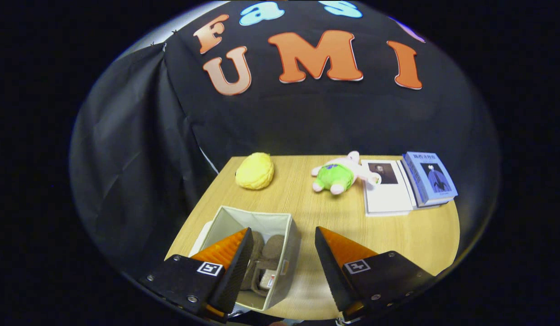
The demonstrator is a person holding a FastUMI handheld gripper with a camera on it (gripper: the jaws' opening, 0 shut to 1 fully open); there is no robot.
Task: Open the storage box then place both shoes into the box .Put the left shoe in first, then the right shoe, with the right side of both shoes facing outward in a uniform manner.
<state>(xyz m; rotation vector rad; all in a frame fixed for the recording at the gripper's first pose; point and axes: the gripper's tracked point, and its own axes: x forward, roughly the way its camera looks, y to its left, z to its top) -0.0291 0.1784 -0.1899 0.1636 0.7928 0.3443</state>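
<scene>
Setting: wooden table [307,203] in a booth hung with black cloth, seen from above and behind the tool
Gripper [283,244]: fingers spread wide, nothing between them, hovering over the near part of the table
Storage box [280,253]: open-topped fabric bin lying below and just ahead of the left finger, whose tip overlaps its near corner in this view; the right finger stands clear to its right over bare wood
Shoes [264,262]: two brown-grey shoes seem to sit inside the box side by side, long axes running roughly away from the gripper; which faces outward cannot be told
Key relation: box and its contents lie left of the gripper's centreline, so any further reach would need a shift leftward and down
Task stage (judgement): both shoes appear placed, and little remains
Far side: yellow plush [255,170], green-and-white soft toy [338,175], white book [386,188], blue book [430,177], all well beyond the fingers
</scene>
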